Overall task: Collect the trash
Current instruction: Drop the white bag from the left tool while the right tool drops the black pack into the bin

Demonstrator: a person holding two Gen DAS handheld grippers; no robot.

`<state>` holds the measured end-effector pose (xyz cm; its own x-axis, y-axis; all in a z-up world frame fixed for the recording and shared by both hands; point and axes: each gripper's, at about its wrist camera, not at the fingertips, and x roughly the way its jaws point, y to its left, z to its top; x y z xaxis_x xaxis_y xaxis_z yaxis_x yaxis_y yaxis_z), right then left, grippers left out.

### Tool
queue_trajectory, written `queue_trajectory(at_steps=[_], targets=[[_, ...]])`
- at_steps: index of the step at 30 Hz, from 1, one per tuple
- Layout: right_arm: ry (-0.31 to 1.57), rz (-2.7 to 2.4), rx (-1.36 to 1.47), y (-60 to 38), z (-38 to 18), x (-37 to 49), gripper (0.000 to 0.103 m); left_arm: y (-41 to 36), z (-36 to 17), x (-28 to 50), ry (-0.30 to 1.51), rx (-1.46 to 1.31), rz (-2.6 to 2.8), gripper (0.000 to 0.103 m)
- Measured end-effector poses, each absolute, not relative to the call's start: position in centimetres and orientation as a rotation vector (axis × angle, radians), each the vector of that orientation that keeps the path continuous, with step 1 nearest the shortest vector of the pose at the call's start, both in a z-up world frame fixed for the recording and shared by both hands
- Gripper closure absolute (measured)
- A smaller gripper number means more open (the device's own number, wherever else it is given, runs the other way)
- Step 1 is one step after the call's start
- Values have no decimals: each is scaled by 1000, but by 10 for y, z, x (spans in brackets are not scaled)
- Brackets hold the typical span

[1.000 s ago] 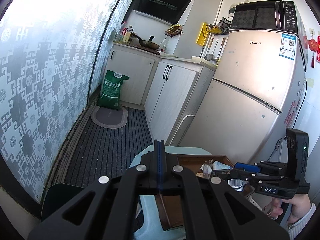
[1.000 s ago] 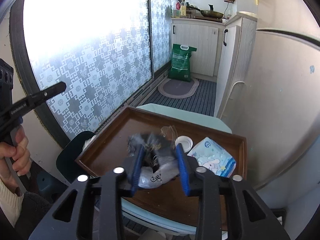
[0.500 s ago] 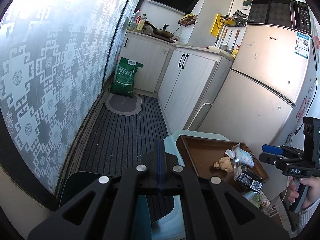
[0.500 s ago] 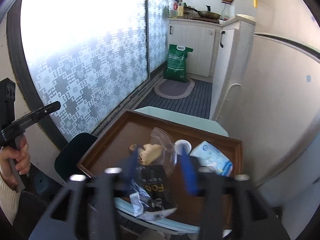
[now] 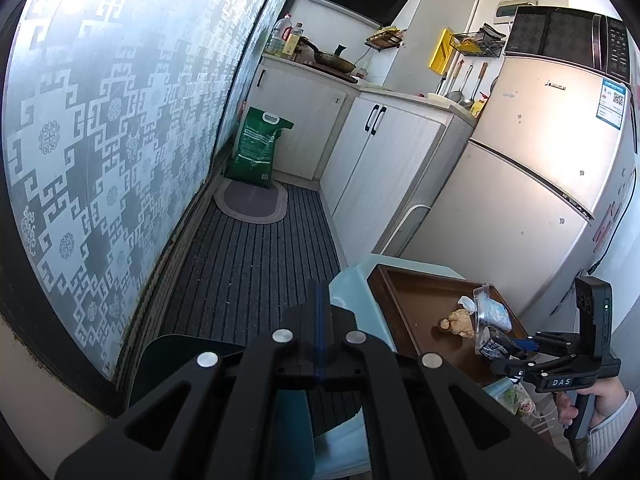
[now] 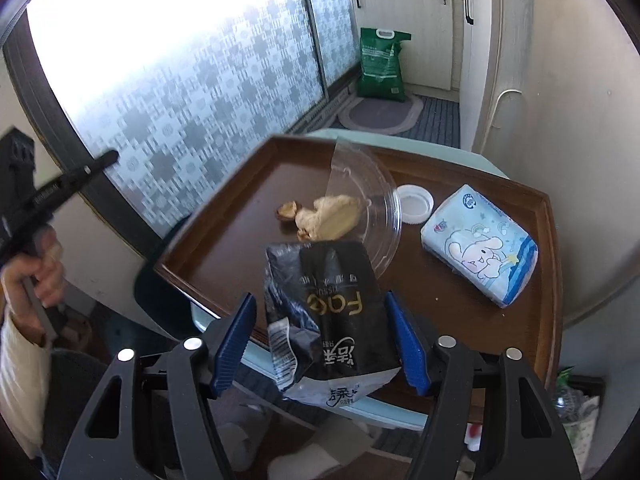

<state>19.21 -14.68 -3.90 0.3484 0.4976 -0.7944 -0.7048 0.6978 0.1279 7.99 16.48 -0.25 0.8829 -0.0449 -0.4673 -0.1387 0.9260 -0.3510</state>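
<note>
My right gripper (image 6: 322, 338) hangs over the near edge of the brown tray (image 6: 536, 320), and its blue-padded jaws are closing with the black snack wrapper (image 6: 332, 308) between them. The pads stand just off the wrapper's sides — I see a gap on each side, so nothing is clamped. The wrapper's far end lies on the tray, and its near, torn end juts out past the tray's edge towards me.

Just beyond the wrapper a clear plastic lid (image 6: 368, 208) is tipped up on its rim, and a crumpled beige scrap (image 6: 328, 218) lies against it. A white bottle cap (image 6: 414, 208) sits to the right of the lid, and further right lies a pale blue tissue pack (image 6: 480, 246) with a cartoon print, near the tray's right rim. The tray rests on a light green worktop (image 6: 452, 152).

My left gripper (image 5: 320, 332) is off to the left of the tray, its jaws fully closed on nothing — it points out over the striped floor mat (image 5: 248, 264) towards the green sack (image 5: 258, 148) by the far cabinets.
</note>
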Motion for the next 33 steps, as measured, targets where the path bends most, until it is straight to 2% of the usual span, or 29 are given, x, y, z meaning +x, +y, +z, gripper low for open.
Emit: queue_trajectory(at_steps=[4, 16, 29, 33], targets=[[900, 767, -266, -148, -31, 191, 59, 164, -2, 80, 490, -386, 49, 103], [766, 807, -197, -138, 16, 182, 59, 171, -14, 78, 553, -367, 109, 103], [754, 973, -277, -42, 28, 145, 58, 191, -58, 73, 753, -330, 162, 102], [772, 1010, -301, -12, 23, 135, 58, 195, -65, 67, 777, -309, 174, 93]])
